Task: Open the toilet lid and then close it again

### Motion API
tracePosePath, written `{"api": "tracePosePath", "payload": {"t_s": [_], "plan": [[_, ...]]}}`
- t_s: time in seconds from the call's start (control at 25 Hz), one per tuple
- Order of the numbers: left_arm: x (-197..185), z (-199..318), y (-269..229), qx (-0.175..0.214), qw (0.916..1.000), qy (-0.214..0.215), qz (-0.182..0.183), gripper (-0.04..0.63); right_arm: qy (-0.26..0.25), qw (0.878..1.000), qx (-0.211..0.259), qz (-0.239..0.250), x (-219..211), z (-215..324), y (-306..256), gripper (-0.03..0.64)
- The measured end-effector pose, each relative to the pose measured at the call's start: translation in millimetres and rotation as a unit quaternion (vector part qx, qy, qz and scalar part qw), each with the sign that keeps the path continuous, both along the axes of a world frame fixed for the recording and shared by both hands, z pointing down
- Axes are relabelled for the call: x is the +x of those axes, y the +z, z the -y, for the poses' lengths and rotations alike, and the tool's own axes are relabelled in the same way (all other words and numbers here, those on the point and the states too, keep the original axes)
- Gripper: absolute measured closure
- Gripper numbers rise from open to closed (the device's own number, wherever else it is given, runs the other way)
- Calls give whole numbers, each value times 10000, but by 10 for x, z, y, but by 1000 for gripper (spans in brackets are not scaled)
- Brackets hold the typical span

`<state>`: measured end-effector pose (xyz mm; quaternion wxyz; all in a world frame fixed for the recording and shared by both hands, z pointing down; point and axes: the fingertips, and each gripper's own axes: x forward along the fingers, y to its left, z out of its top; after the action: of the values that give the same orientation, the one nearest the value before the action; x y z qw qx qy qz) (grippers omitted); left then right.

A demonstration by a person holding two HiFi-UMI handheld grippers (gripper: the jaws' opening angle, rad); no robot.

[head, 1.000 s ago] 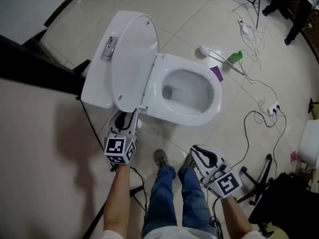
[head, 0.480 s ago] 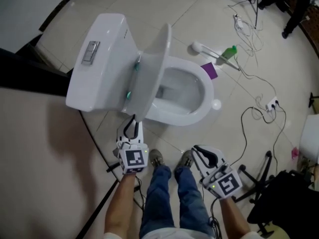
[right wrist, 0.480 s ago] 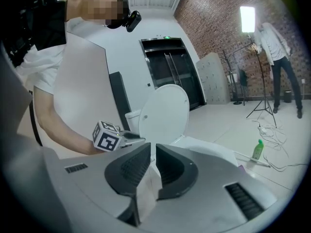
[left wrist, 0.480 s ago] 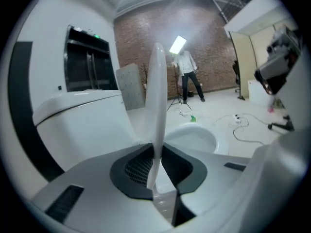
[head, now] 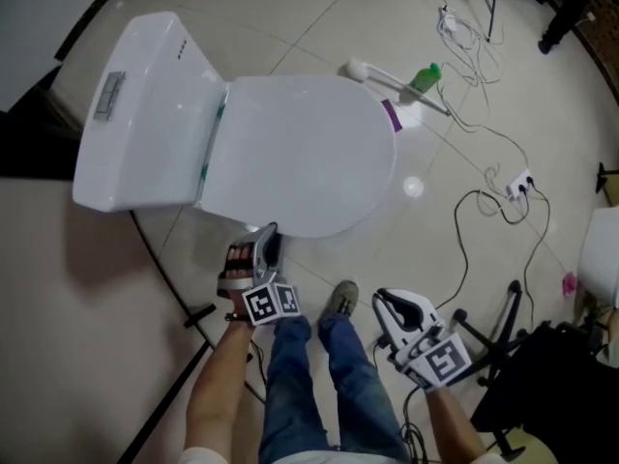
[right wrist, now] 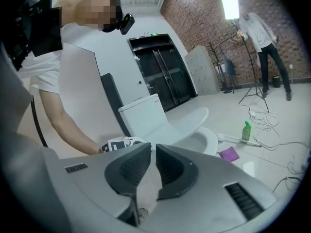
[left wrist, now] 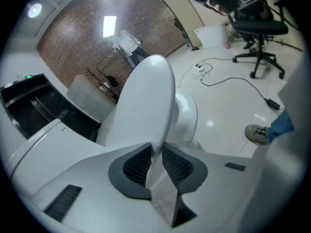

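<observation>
The white toilet lid (head: 295, 153) lies lowered over the bowl, hinged at the tank (head: 135, 114). In the right gripper view the lid (right wrist: 192, 118) still stands slightly tilted above the bowl's rim (right wrist: 209, 140). My left gripper (head: 263, 240) is at the lid's near edge. In the left gripper view the lid's thin rim (left wrist: 146, 106) runs between the pads of the left gripper (left wrist: 156, 152); its jaws have just been opening a little, still touching the rim. My right gripper (head: 392, 307) hangs near my right knee, shut and holding nothing, pointing towards the toilet (right wrist: 151, 152).
A toilet brush (head: 372, 71), a green bottle (head: 424, 77) and a purple cloth (head: 390, 114) lie on the floor beyond the bowl. Cables and a power strip (head: 517, 184) trail to the right, by a black chair base (head: 503, 356). My shoes (head: 338, 301) stand in front of the toilet.
The lid has swung from upright against the tank down over the bowl. My left gripper followed its rim down and toward me. The right gripper shifted slightly.
</observation>
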<state>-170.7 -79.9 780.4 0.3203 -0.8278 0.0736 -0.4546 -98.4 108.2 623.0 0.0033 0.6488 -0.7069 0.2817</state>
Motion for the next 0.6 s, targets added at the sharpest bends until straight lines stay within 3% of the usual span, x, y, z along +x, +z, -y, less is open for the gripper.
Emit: {"api": "tracePosePath", "payload": {"t_s": [0.24, 0.44, 0.6], "plan": [[11, -80, 438, -147, 9947, 522, 872, 532, 10, 9998, -124, 153, 112, -216, 167, 584], [55, -148, 636, -672, 9808, 672, 1706, 537, 20, 9998, -105, 163, 152, -264, 180, 584], [54, -147, 647, -721, 9765, 810, 1860, 533, 17, 9999, -102, 137, 165, -281, 179, 584]]}}
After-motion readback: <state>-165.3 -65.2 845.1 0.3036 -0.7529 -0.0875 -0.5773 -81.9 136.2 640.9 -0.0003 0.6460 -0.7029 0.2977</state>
